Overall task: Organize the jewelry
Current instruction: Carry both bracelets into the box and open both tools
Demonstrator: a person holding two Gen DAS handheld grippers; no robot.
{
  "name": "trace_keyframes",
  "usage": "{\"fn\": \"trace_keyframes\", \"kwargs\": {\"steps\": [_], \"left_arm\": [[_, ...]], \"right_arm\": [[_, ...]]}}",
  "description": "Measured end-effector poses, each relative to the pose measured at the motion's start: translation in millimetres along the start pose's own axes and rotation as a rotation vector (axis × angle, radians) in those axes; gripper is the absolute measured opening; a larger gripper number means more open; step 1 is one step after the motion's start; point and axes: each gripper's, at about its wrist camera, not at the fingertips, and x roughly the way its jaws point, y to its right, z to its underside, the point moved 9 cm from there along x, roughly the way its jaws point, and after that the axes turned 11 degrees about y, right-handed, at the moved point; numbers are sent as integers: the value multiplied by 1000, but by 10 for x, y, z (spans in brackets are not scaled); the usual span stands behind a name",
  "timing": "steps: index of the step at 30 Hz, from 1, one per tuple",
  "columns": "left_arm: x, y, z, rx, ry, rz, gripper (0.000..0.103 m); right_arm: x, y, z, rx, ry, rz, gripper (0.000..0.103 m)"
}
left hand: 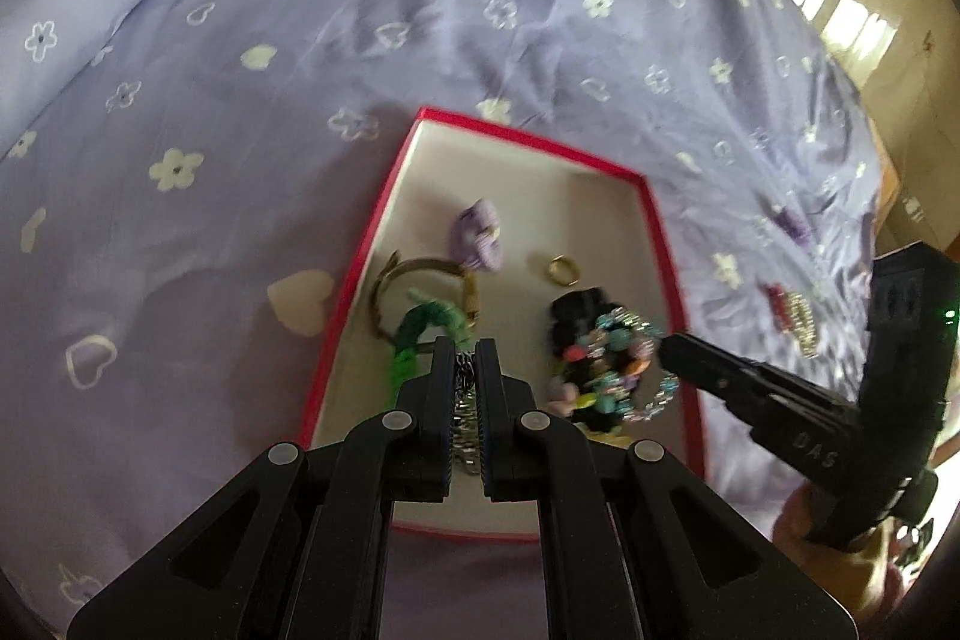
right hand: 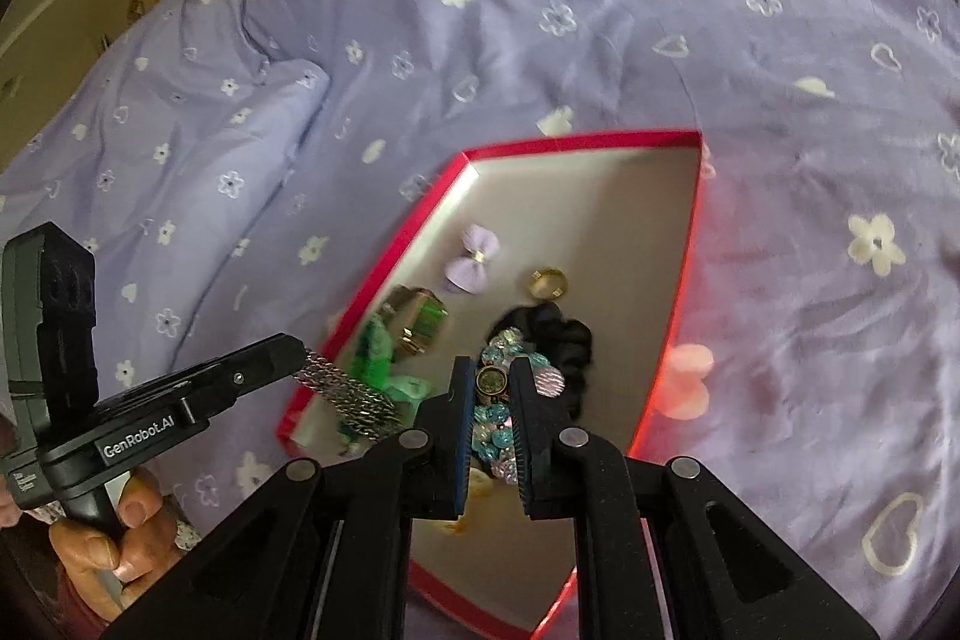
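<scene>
I have both grippers over the red box (left hand: 660, 244), which fills the lower middle of each view on the lilac bedspread (left hand: 300, 40), so I judge this to be the drop-off step: two pieces carried in, neither yet let go. My left gripper (left hand: 465, 370) is pressed together on a silver chain (left hand: 465, 400); in the right wrist view that chain (right hand: 354, 394) hangs from the tips at lower left, over the box's near-left edge and not clearly inside. My right gripper (right hand: 492, 388) pinches a bead bracelet (right hand: 498, 430), turquoise and pink beads with a round dark charm between the jaws; in the left wrist view the same bracelet (left hand: 618, 364) sits at the tips at centre right, above a black scrunchie (left hand: 579, 316). Already in the box are a purple bow (right hand: 474, 259), a gold ring (right hand: 547, 283), a bangle (left hand: 420, 292) and something green (left hand: 420, 334), perhaps a fabric tie, though blur makes that a guess. A red-and-silver piece (left hand: 792, 316) lies out on the bedspread at the right, and a pink heart (right hand: 687, 382) just outside the box wall. Next I would bring the chain further over bare floor at the left, lower both, then part the jaws, keeping the chain off the green thing so it does not snag.
</scene>
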Motion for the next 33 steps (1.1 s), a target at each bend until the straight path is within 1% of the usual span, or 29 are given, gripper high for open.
{"fn": "trace_keyframes", "kwargs": {"steps": [6,11,14,16,24,27,29,30,31,32,33], "left_arm": [[180,-90,154,14,-38,-44,5],[256,-150,248,15,-61,-58,5],[272,-145,267,27,-67,-66,6],[282,-142,268,34,-70,-74,6],[293,-149,276,30,-74,-77,6],[298,-161,274,29,-75,-82,9],[299,-171,271,24,-77,-85,11],[298,-173,269,22,-77,-84,11],[298,-173,269,22,-78,-83,11],[292,-176,268,23,-78,-86,13],[294,-178,266,23,-77,-86,18]], "right_arm": [[106,52,75,-6,-31,9,11],[137,83,92,-13,-39,17,11],[156,91,119,-10,-50,16,12],[166,97,131,-6,-55,17,16],[159,90,125,-5,-55,15,16],[158,92,126,-5,-57,19,18],[153,96,125,-5,-55,23,25],[144,98,119,-2,-51,24,33],[135,97,114,-1,-47,24,37],[125,93,109,-1,-44,21,37],[124,92,108,-1,-43,20,37]]}}
